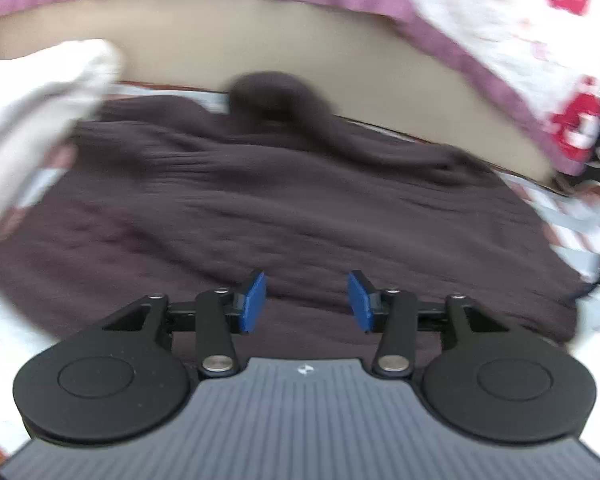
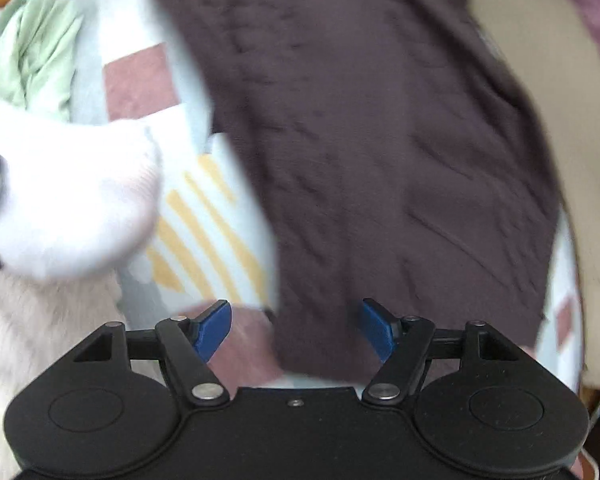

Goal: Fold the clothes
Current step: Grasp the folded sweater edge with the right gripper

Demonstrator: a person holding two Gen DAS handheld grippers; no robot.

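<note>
Dark brown cloth on a patchwork bed cover

The garment (image 1: 284, 200) is dark brown all over. The bed cover (image 2: 204, 216) under it has pale blue, white and dusty pink squares, and one patch with yellow stripes. A light green cloth (image 2: 32, 48) lies at the far corner. The white blanket (image 1: 500, 20) has red shapes and a purple edge. The fingers (image 1: 255, 302) are blue on black arms.

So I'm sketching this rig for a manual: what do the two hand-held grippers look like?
Both match: the left hand-held gripper and right hand-held gripper have blue flat pads on black linkage arms with silver pivot pins and two round black discs. The left body is ribbed grey with a small white logo; the right is plain black. No cables or sleeves are visible.
</note>
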